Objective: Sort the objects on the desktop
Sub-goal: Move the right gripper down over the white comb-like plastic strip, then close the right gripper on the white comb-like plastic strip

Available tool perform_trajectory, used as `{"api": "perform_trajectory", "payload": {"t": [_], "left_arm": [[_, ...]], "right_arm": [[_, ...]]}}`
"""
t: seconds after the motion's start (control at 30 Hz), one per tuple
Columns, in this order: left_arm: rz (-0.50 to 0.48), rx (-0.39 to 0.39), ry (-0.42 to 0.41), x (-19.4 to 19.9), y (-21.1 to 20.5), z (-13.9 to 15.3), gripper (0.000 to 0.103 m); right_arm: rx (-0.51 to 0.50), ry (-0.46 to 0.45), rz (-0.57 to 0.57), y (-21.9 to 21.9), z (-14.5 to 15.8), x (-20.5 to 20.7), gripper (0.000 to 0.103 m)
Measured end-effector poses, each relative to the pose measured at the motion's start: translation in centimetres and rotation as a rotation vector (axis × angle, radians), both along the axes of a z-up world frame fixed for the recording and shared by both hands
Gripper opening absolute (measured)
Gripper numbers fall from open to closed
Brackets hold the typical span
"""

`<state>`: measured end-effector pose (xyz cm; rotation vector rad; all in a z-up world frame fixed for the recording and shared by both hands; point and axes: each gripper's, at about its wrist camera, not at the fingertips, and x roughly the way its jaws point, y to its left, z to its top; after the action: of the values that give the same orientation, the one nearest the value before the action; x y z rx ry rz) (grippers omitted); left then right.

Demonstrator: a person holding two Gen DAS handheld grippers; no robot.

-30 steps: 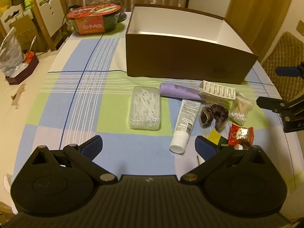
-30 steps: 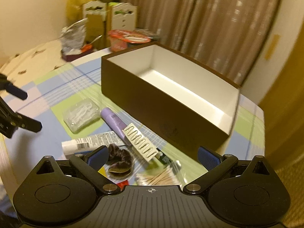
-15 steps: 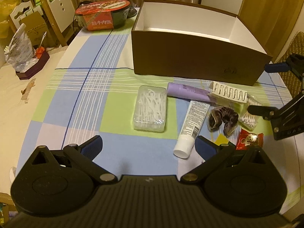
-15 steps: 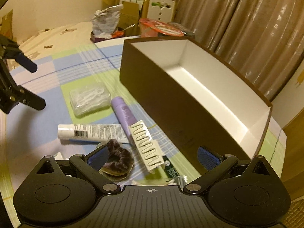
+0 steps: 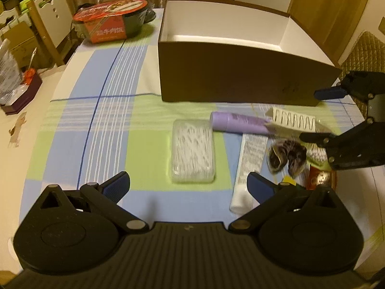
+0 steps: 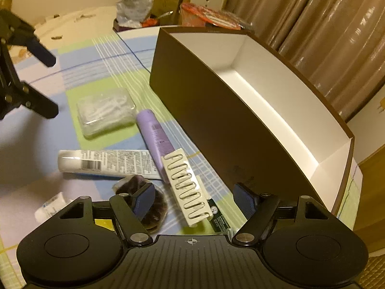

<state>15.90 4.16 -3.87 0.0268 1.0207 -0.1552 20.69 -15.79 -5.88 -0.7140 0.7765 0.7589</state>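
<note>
Hair comb [image 6: 186,190] half hides a dark packet [image 6: 220,221]; both grippers' fingers [image 6: 243,198] spread apart, empty.

Past the far left corner of my tabletop [image 5: 72,110], with its blue, green and white checked cloth, sits an instant noodle bowl [image 5: 112,25] with a red lid. Beyond it stand white carved chairs [image 5: 51,21] and a cardboard carton [image 5: 20,42]. On the pale surface to my left a dark box [image 5: 20,96] holds a crinkled silvery bag [image 5: 7,72]. Brown curtains [image 6: 320,16] hang behind everything, and a quilted tan chair back [image 5: 365,50] shows at my right.
</note>
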Motion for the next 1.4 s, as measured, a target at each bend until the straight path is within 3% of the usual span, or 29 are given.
{"api": "perform_trajectory", "payload": {"t": [0.07,0.13,0.33,0.43,0.8,0.83,0.93,1.33,1.4], "left_arm": [[-0.010,-0.005,0.004,0.6,0.0,-0.2,0.102],[-0.018,-0.010,0.009,0.9,-0.1,-0.5,0.102],[-0.017,-0.019,0.027,1.5,0.0,-1.2,0.102],[-0.009,-0.024,0.033,1.9,0.0,-1.4,0.102],[0.014,-0.030,0.037,2.4,0.0,-2.0,0.102],[0.015,-0.025,0.034,2.5,-0.1,-2.0,0.102],[0.010,-0.012,0.025,2.7,-0.2,-2.0,0.102],[-0.020,0.005,0.001,4.4,-1.0,-3.3,0.101],[-0.022,0.021,0.005,4.8,-1.2,-3.8,0.092]], "right_arm": [[-0.017,-0.001,0.006,0.2,-0.3,0.3,0.075],[-0.039,0.006,0.020,0.3,-0.6,0.7,0.059],[-0.092,0.020,0.091,1.1,-1.6,1.0,0.056],[-0.122,0.026,0.138,1.5,-2.1,0.9,0.040],[-0.195,-0.001,0.238,2.1,-3.1,1.1,0.040],[-0.200,-0.003,0.244,2.1,-3.1,1.1,0.030],[-0.203,0.001,0.252,2.1,-3.1,1.2,0.027],[-0.136,-0.003,0.170,1.2,-1.3,1.0,0.027],[-0.123,-0.002,0.146,0.7,-0.9,0.9,0.027]]}}
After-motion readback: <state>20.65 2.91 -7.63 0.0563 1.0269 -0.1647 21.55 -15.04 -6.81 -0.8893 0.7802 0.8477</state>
